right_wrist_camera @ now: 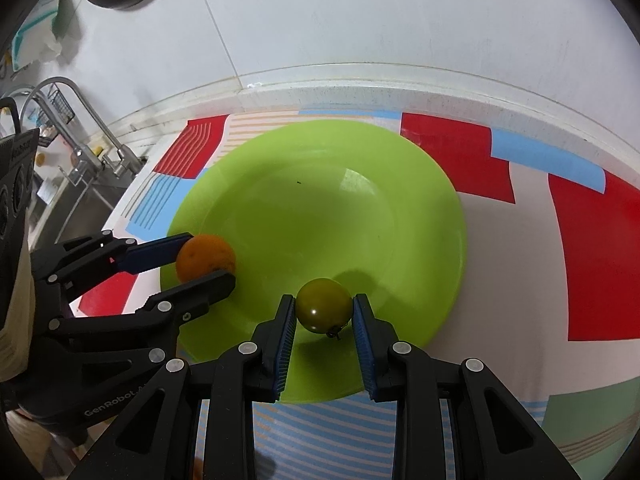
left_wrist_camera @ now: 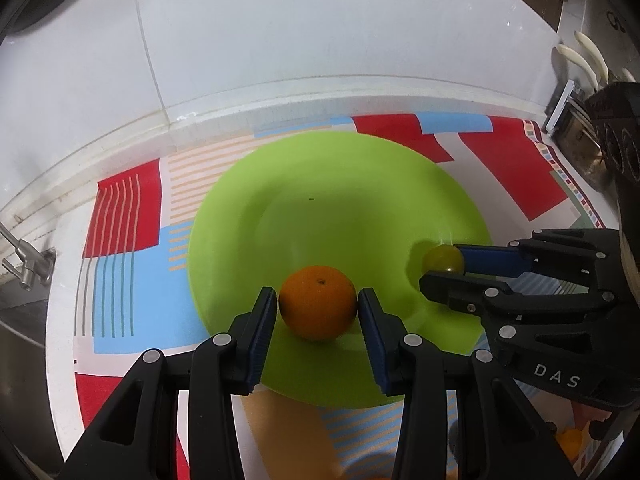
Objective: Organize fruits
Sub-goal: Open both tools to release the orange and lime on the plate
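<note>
An orange sits low over the near part of the lime-green plate, with my left gripper shut on it, one blue pad on each side. A small green tomato-like fruit is clamped in my right gripper over the plate's near rim. Each wrist view shows the other hand too: the right gripper with the green fruit comes in from the right, and the left gripper with the orange from the left. Whether either fruit rests on the plate I cannot tell.
The plate lies on a red, blue and white patterned mat on a white counter against a white tiled wall. A faucet and sink are off to the left. Knife handles stand at the far right. Another yellow-orange fruit shows at the bottom right.
</note>
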Available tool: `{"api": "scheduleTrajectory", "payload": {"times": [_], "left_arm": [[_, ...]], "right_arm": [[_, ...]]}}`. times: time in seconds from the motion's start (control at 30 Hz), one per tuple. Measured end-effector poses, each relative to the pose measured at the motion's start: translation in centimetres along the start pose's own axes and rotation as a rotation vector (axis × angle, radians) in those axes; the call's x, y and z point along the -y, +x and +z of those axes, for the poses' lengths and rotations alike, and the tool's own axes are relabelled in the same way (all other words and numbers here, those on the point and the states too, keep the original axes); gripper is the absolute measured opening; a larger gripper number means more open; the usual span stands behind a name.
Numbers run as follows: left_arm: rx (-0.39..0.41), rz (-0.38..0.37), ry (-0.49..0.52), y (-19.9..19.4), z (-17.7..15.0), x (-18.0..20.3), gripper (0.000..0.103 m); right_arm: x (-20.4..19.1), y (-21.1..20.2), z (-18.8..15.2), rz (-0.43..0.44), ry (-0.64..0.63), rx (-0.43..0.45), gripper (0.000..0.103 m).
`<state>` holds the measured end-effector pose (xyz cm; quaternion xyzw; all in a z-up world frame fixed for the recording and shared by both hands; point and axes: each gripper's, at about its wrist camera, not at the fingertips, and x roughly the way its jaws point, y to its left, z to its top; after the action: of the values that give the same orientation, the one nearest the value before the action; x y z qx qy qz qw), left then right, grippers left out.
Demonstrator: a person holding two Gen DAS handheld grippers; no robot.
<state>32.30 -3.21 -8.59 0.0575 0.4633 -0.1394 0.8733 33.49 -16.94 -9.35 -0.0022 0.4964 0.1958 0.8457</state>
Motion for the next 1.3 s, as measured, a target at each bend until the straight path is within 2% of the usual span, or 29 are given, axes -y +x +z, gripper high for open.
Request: {"api": "scheduleTrajectory", "payload": {"times": [0.27,0.53,0.57,0.63,0.67,0.97,1.3], "left_arm": [[0.058,0.019,0.007,-2.7,-0.3,0.2,0.045],[0.152,0.016,-0.026,-8.2,-1.8,0.3,0.056],[0.162,0.011,-0.032,-9.0,-2.2,0.3,0.057],[0.177,0.013,-0.038,-10.2,-2.9,0.3,0.060],[0.187,0.015,-0.039,-11.0,-3.4,0.3,0.060],[0.262,0.077,-0.038,-16.4,-7.5,-0.1,0.071],[0.260,0.116,-0.060,-19.3,-12.4,0.0,0.074]], "right_arm": [[-0.1,-1.5,-0.3,-0.007,0.007,0.047,0.031],[-1.7,-6.5,-1.9,-0.070,-0.008,0.147,0.031],[-2.0,-7.1,-2.2,-0.078,-0.011,0.161,0.031],[-2.8,-8.7,-2.8,-0.099,-0.013,0.198,0.040],[-3.1,-9.3,-3.2,-0.104,-0.012,0.213,0.041],[-6.4,-13.3,-6.4,-0.117,-0.007,0.282,0.046],[-9.5,-15.2,-10.3,-0.125,-0.018,0.281,0.046]]}}
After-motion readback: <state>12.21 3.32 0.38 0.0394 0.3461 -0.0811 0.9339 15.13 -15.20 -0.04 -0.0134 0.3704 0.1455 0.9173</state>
